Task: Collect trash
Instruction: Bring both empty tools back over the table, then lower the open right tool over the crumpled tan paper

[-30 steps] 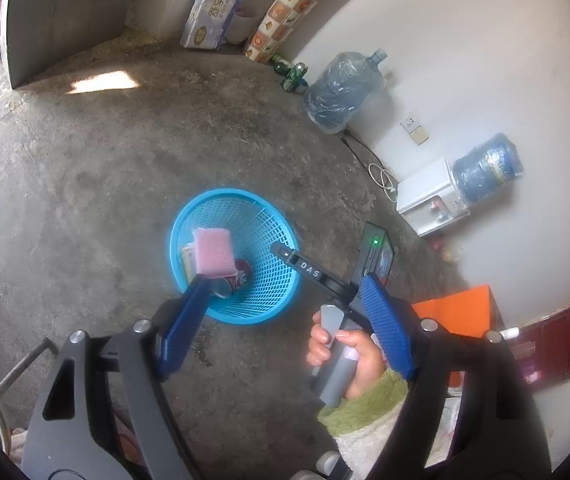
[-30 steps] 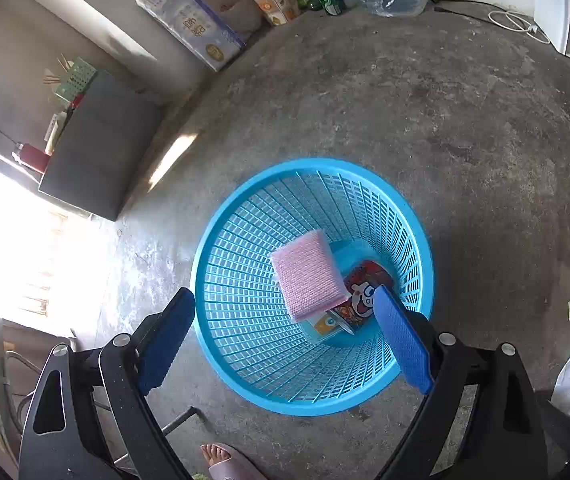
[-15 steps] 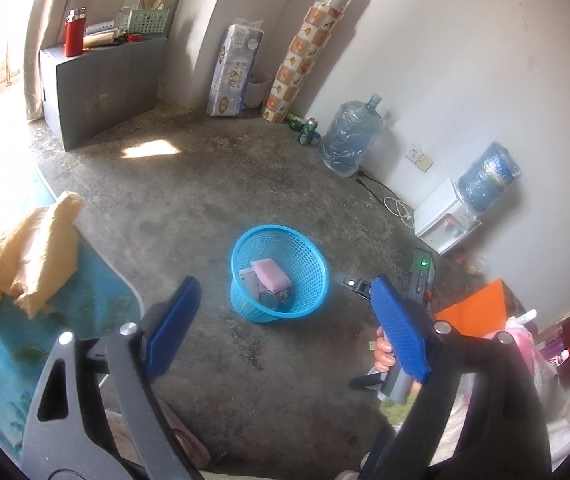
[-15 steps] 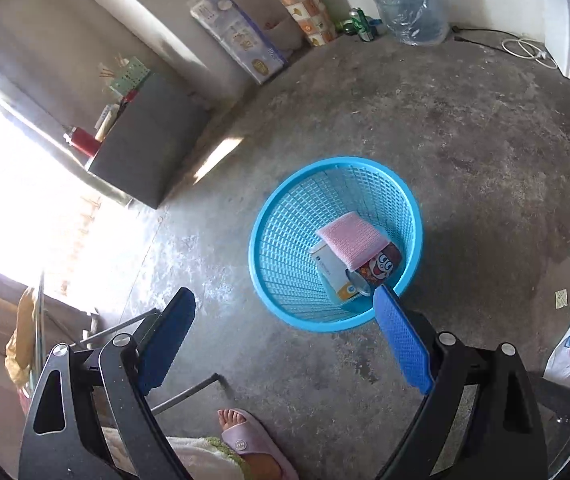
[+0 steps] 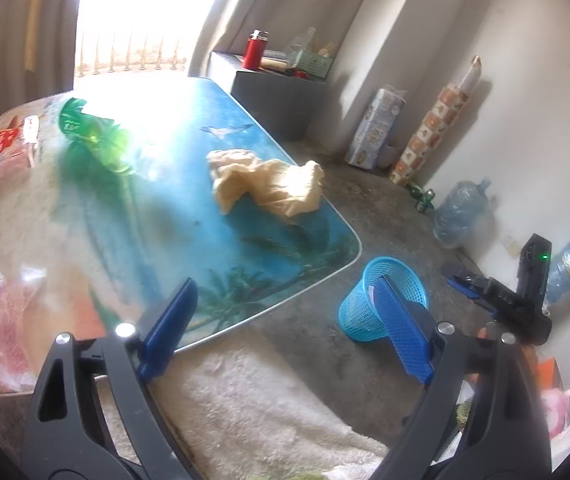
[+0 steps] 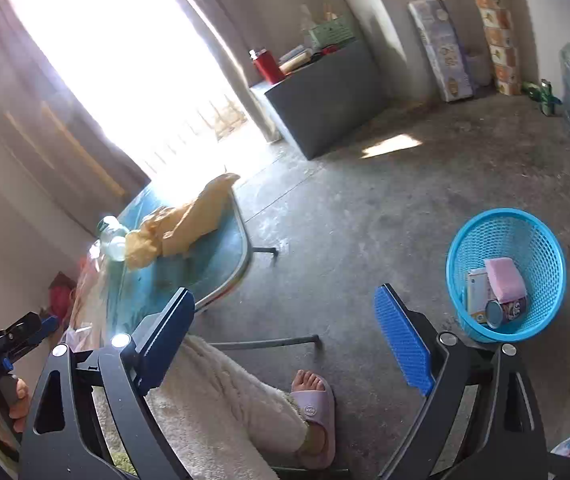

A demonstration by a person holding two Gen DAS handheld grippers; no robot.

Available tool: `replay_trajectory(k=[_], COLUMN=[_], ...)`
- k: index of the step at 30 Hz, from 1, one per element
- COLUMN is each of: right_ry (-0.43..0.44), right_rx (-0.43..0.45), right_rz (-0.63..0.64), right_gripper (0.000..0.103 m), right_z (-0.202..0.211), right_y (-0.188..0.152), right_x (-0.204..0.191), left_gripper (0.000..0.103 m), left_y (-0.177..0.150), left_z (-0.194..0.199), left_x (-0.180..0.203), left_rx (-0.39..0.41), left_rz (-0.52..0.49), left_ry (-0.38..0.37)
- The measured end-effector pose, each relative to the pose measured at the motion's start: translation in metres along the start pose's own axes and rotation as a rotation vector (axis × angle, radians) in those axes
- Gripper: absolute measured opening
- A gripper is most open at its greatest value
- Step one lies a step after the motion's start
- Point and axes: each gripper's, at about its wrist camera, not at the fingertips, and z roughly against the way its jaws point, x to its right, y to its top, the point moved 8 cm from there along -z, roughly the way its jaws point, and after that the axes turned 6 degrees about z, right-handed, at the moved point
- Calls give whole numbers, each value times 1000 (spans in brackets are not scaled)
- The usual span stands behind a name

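Observation:
A blue mesh basket (image 6: 541,236) stands on the concrete floor; it holds a pink sponge (image 6: 504,279), a can (image 6: 503,311) and a small carton (image 6: 477,292). It also shows in the left wrist view (image 5: 359,308). On the beach-print table (image 5: 189,216) lie a crumpled yellow bag (image 5: 269,186), a green bottle (image 5: 97,138) and clear plastic packets (image 5: 1,148). My left gripper (image 5: 285,328) is open and empty above the table's near edge. My right gripper (image 6: 285,340) is open and empty above the floor, left of the basket.
The person's leg in a cream robe (image 6: 221,412) and a slippered foot (image 6: 313,396) are under the right gripper. A grey cabinet (image 6: 325,96), water jugs (image 5: 459,214) and boxes (image 5: 375,132) line the walls. Table legs (image 6: 269,344) cross the floor.
Both grippers have pulled up and away from the basket and swung toward the table. The pink sponge lies in the basket. The table top has come into the left wrist view.

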Motion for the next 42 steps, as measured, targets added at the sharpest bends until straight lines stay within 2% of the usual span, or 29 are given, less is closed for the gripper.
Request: replay_trajectory(k=[6, 8, 11, 15, 22, 26, 30, 33, 39, 42], right_ry=[166, 198, 217, 140, 5, -75, -136, -189, -218, -235], right_rx=[-68, -90, -120, -130, -149, -170, -202, -249, -355, -363], right_rz=[137, 170, 210, 283, 352, 377, 370, 384, 436, 447], right_gripper=[90, 90, 90, 90, 90, 90, 90, 90, 89, 81], right_z=[-24, -29, -39, -53, -99, -138, -174, -202, -236, -239], right_y=[4, 1, -2, 8, 58, 82, 99, 101, 78, 69], right_x=[-92, -116, -144, -160, -164, -164, -158, -153, -159, -163], left_gripper=[86, 86, 86, 86, 86, 86, 86, 86, 86, 86], left_y=[-5, -7, -13, -25, -27, -27, -32, -37, -37, -34], left_z=[41, 50, 62, 71, 76, 77, 71, 64, 54, 51], left_x=[-67, -87, -114, -145, -183, -201, -223, -233, -237, -238], left_rx=[66, 79, 81, 68, 90, 109, 80, 52, 36, 34], left_rz=[86, 104, 150, 207, 230, 218, 222, 244, 231, 222], left_ry=[131, 177, 205, 237, 272, 334, 418, 419, 408, 402])
